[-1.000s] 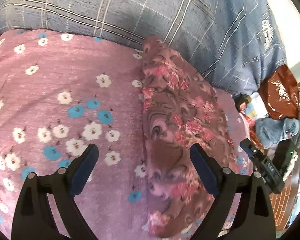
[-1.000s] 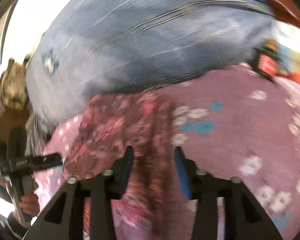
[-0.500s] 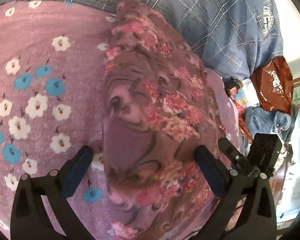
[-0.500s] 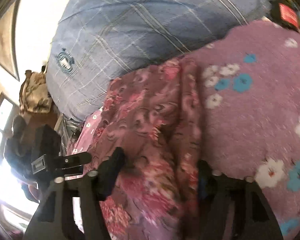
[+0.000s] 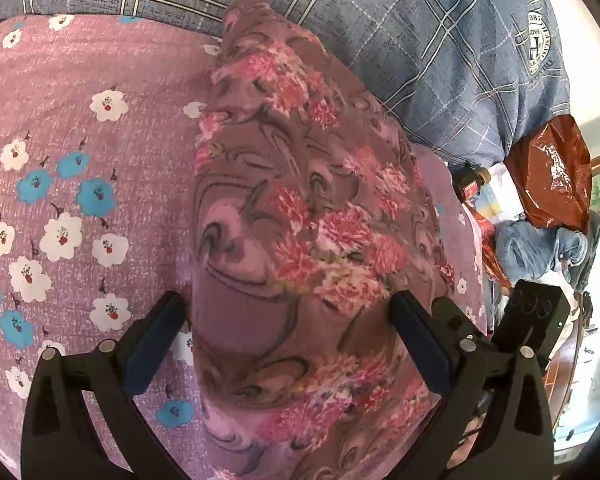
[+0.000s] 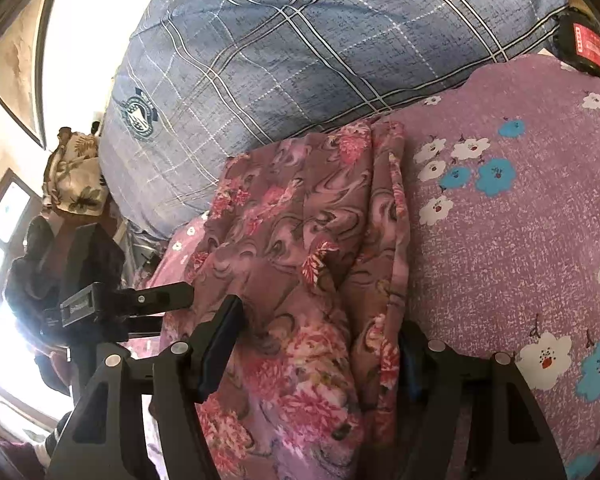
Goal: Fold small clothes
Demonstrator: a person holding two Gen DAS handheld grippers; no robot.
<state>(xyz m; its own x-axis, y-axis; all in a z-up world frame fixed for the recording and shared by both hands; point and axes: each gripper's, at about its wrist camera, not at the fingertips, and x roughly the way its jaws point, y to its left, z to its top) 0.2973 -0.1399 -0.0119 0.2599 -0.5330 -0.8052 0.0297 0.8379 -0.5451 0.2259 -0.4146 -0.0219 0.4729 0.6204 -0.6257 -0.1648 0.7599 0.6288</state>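
Note:
A mauve garment with pink flowers (image 5: 300, 240) lies folded lengthwise on a purple flowered bedsheet (image 5: 80, 120). It also shows in the right wrist view (image 6: 300, 248). My left gripper (image 5: 288, 316) is open, its jaws straddling the garment's near end. My right gripper (image 6: 320, 336) is open too, its jaws either side of the same garment from the other end. The left gripper (image 6: 132, 300) shows at the left of the right wrist view. The right gripper's body (image 5: 536, 316) shows at the right of the left wrist view.
A blue plaid pillow (image 5: 420, 40) (image 6: 280, 60) lies against the far end of the garment. A red-brown plastic bag (image 5: 548, 176) and blue clothes (image 5: 540, 248) sit past the bed's right edge. A leaf-print bag (image 6: 76, 176) sits beyond the pillow.
Both grippers moved forward over the garment, so it now fills the space between their jaws. The right gripper opened wider.

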